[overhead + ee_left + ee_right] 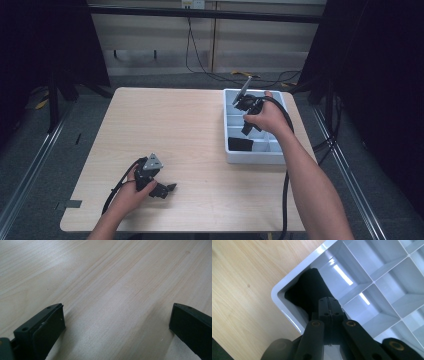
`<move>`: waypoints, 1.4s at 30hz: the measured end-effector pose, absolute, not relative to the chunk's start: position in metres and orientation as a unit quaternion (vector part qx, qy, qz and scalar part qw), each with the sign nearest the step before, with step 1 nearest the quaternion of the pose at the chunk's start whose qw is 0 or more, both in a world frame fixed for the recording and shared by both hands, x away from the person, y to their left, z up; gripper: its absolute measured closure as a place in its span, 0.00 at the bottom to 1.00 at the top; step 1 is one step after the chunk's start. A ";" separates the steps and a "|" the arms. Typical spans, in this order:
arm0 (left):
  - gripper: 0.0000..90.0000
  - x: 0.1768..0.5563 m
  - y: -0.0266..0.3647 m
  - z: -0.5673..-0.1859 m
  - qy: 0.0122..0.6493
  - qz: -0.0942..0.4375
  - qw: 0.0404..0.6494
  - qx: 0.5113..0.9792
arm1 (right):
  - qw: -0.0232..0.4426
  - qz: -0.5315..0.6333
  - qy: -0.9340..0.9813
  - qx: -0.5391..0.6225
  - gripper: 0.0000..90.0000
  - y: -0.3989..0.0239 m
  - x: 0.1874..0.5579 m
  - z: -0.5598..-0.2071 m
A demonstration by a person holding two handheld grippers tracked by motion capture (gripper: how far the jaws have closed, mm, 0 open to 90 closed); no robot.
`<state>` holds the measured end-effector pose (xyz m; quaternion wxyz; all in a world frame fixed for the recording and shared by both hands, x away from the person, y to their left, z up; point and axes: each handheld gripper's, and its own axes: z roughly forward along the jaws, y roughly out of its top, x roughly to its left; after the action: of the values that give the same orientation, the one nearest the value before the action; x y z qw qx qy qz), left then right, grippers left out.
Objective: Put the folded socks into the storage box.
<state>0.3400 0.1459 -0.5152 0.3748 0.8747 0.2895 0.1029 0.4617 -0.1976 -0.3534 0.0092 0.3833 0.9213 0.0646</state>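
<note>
A pale grey divided tray (250, 159) stands at the table's right side. A flat black object (240, 144) lies in its near-left corner compartment. My right gripper (246, 131) hangs over the tray, pointing down toward that compartment. In the right gripper view its jaws are pressed together at the right gripper's tips (328, 299), just above the black object (307, 290) inside the tray's rounded corner (277, 293); I cannot tell whether they touch it. My left gripper (167, 190) rests low at the table's front left. In its own view the left gripper (117, 312) stands wide open over bare wood.
The light wooden table (170, 125) has a notch at its front left edge. The tray's other compartments (387, 295) look empty. Cables trail from both grippers, and dark stands and floor rails flank the table.
</note>
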 end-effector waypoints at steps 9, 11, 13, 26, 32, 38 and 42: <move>0.00 0.340 0.146 -0.515 0.290 0.103 0.375 0.875 | -0.001 0.063 0.917 0.393 1.00 -0.197 0.465 -0.367; 0.00 0.340 0.146 -0.515 0.289 0.103 0.375 0.875 | -0.003 0.062 0.918 0.392 1.00 -0.197 0.466 -0.370; 0.00 0.340 0.146 -0.515 0.289 0.103 0.375 0.875 | -0.002 0.065 0.918 0.392 1.00 -0.197 0.467 -0.374; 0.00 0.340 0.146 -0.515 0.289 0.103 0.375 0.875 | -0.019 0.060 0.911 0.408 1.00 -0.201 0.465 -0.385; 0.00 0.340 0.146 -0.515 0.289 0.103 0.374 0.875 | -0.020 0.054 0.913 0.404 1.00 -0.198 0.464 -0.394; 0.00 0.340 0.146 -0.516 0.290 0.105 0.376 0.874 | -0.024 0.050 0.913 0.405 1.00 -0.195 0.462 -0.401; 0.00 0.340 0.146 -0.516 0.290 0.105 0.376 0.874 | -0.023 0.054 0.917 0.394 1.00 -0.194 0.461 -0.408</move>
<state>0.3400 0.1456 -0.5156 0.3760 0.8737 0.2901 0.1053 0.4608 -0.1936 -0.4080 -0.0229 0.3939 0.9173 0.0536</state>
